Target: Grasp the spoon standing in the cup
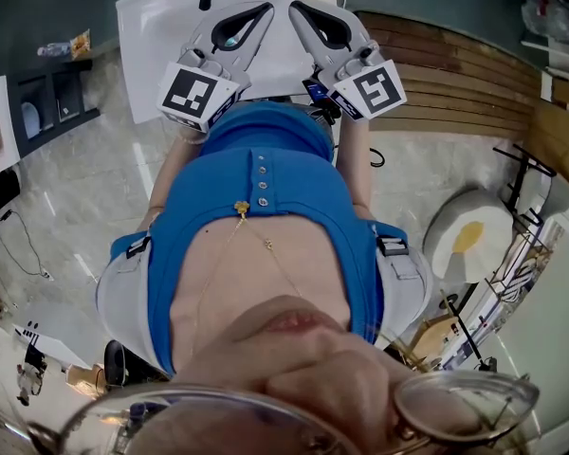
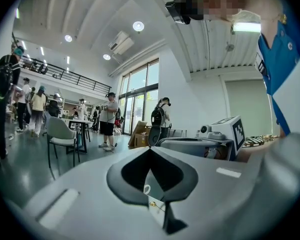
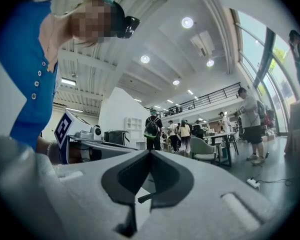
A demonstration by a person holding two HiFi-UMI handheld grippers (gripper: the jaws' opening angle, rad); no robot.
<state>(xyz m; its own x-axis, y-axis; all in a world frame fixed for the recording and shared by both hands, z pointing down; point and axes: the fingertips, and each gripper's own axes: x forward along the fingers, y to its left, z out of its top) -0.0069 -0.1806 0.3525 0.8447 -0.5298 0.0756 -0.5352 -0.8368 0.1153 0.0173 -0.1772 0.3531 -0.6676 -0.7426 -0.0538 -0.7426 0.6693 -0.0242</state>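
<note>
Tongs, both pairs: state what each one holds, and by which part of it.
Nothing is held. The left tongs and the right tongs are each shut tip to tip, with no object between them.

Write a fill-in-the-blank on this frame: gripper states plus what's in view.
1. The left gripper has its jaws ____, with nothing between them.
2. The right gripper holds ____ between its jaws, which meet at the tips.
3. The top worn by the person holding the grippers is ____ in colour.
4. In the head view, the table beyond the grippers is ____ in colour.

Missing words: shut; nothing; blue; white.
</note>
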